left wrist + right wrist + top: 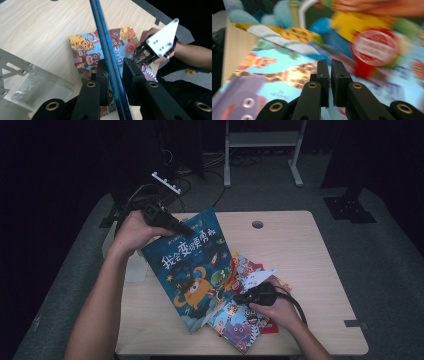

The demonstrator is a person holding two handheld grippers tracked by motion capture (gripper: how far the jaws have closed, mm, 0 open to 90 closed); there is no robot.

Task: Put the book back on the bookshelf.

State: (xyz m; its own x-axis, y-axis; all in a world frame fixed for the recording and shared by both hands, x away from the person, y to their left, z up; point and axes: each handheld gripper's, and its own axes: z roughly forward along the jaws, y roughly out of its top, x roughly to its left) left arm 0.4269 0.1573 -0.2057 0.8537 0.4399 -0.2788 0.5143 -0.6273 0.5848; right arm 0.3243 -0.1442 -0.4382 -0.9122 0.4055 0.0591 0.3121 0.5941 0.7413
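Note:
A blue picture book with a yellow monster on its cover is tilted up off the wooden table. My left gripper holds its top edge. In the left gripper view the book's thin edge runs between my jaws, and the left gripper is shut on it. Beneath lies a stack of books topped by an animal-patterned one. My right gripper rests low over that stack, shut, with nothing seen between its pads. It also appears across the animal book.
A clear plastic stand sits at the table's left edge, close to my left hand. A white page sticks out of the stack. A cable hole lies at the far middle, and a metal frame stands beyond the table.

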